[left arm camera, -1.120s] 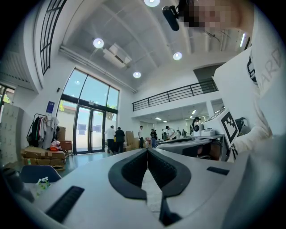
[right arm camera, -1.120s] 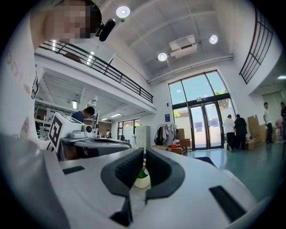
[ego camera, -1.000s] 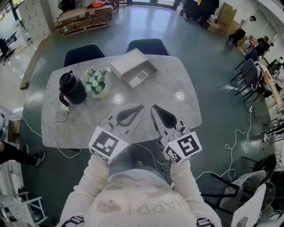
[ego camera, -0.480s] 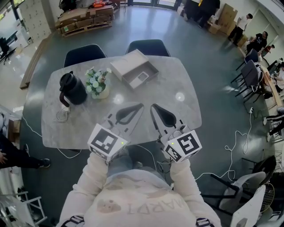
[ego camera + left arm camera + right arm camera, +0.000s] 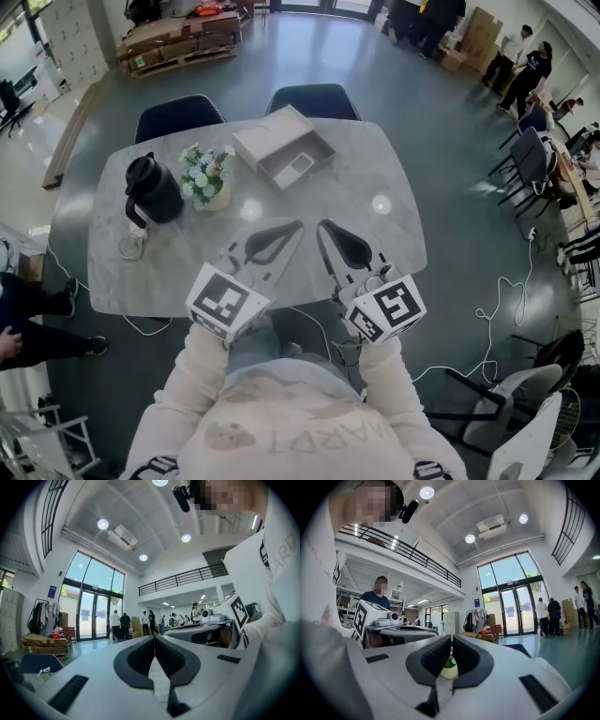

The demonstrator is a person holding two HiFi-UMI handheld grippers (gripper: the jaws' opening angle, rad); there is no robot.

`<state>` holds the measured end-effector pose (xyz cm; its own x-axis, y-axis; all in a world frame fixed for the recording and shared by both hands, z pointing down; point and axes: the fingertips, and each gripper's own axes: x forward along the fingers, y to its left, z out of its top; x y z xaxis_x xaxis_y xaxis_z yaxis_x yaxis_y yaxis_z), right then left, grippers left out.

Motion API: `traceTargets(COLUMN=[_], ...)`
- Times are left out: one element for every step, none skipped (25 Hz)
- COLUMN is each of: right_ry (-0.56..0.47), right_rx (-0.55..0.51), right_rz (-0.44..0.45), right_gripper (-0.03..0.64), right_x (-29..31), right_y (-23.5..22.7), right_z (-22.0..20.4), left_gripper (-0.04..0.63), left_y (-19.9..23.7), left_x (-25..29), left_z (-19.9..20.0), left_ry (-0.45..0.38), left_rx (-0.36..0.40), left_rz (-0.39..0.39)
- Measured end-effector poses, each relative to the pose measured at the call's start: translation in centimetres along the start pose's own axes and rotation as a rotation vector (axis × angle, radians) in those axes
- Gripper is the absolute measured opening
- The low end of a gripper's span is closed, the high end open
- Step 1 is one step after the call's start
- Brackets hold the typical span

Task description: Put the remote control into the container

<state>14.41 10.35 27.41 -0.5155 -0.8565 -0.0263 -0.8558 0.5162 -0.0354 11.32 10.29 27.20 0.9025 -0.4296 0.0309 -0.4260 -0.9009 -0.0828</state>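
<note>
The small grey rectangular remote control lies inside the shallow beige cardboard container. The container sits near the far edge of the grey marble-look table, at 12 o'clock from my tools. At the container's 8 o'clock stands a white pot of pale flowers. Further out that way is a black jug, with a clear glass by the left edge. From 1 to 4 o'clock the tabletop is bare out to its rounded rim. My left gripper and right gripper hover side by side over the near edge, each with its jaws closed together on nothing. Two dark blue chairs are tucked in at the far side.
</note>
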Motion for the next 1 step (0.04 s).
traceTargets(right_ry=[-0.001], right_rx=[0.001], right_rz=[0.000], right_gripper=[0.026], right_x=[0.03], right_y=[-0.05], right_z=[0.02], left_gripper=[0.011], left_y=[0.01], left_x=[0.06], left_z=[0.03], left_ry=[0.001], left_rx=[0.001], left_rz=[-0.001])
